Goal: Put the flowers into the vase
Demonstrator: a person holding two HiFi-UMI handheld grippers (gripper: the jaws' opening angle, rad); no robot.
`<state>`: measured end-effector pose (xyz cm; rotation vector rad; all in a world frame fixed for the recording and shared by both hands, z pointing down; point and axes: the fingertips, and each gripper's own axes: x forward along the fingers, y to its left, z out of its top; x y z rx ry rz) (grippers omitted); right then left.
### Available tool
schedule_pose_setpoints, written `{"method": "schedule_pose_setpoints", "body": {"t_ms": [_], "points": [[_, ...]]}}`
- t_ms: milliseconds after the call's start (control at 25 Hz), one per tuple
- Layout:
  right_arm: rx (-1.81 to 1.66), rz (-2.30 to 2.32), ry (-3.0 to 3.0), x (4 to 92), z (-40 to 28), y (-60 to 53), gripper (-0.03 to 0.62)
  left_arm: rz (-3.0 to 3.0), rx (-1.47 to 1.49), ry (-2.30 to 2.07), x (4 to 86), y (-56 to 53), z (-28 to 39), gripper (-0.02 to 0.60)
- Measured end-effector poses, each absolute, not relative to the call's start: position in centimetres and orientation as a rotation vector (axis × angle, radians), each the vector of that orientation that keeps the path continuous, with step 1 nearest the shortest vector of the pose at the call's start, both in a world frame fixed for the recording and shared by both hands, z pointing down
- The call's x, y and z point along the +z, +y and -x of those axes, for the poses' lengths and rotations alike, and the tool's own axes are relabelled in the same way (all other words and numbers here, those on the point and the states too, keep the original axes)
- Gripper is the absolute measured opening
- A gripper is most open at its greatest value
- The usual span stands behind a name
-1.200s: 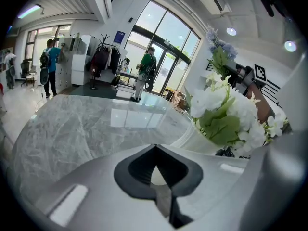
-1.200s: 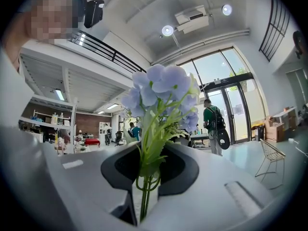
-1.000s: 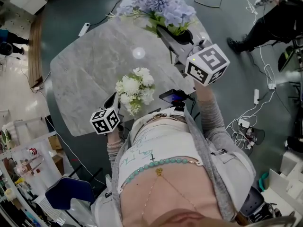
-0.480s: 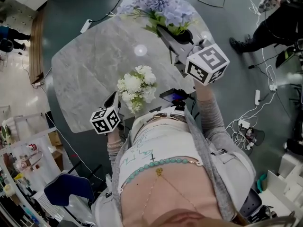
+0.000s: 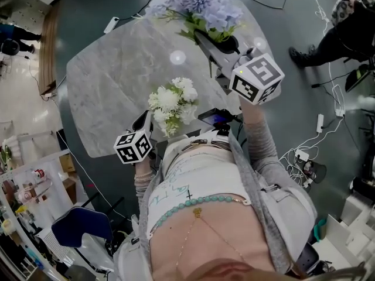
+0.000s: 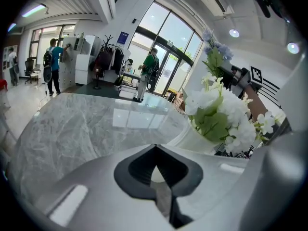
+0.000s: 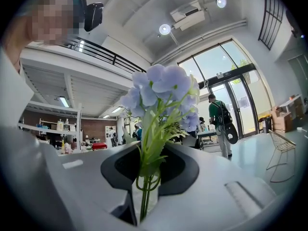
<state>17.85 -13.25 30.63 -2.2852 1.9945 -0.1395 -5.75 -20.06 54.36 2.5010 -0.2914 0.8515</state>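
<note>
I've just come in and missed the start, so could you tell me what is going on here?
A person is at a marble table with a gripper in each hand. The right gripper is shut on the stems of blue flowers near the table's far edge. The left gripper is shut on nothing, beside a vase of white flowers.

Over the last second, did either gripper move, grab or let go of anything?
No visible change of hold. The right gripper stays shut on the stems of the blue flowers over the far edge of the table. The left gripper stays shut and empty beside the vase of white flowers. Only the head view drifted slightly.
</note>
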Motion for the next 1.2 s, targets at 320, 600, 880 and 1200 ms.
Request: {"method": "schedule_pose_setpoints", "body": {"t_ms": [320,600,880,1200], "points": [[-0.15,2.195,2.032,31.0,-16.9,-15.0,0.097,-2.466,0.812,-0.273,53.9,-18.7,6.0,0.002],[-0.182,2.089,2.042,31.2,-16.1,-16.7,0.098,-2.465,0.818,-0.25,53.7,-17.7,6.3,0.002],[-0.227,1.994,2.051,31.8,-15.3,-17.9,0.098,-2.506,0.819,-0.195,52.6,-16.3,6.2,0.018],[-0.29,1.857,2.032,31.9,-14.4,-18.9,0.098,-2.681,0.827,0.01,51.5,-14.8,5.7,0.134]]}}
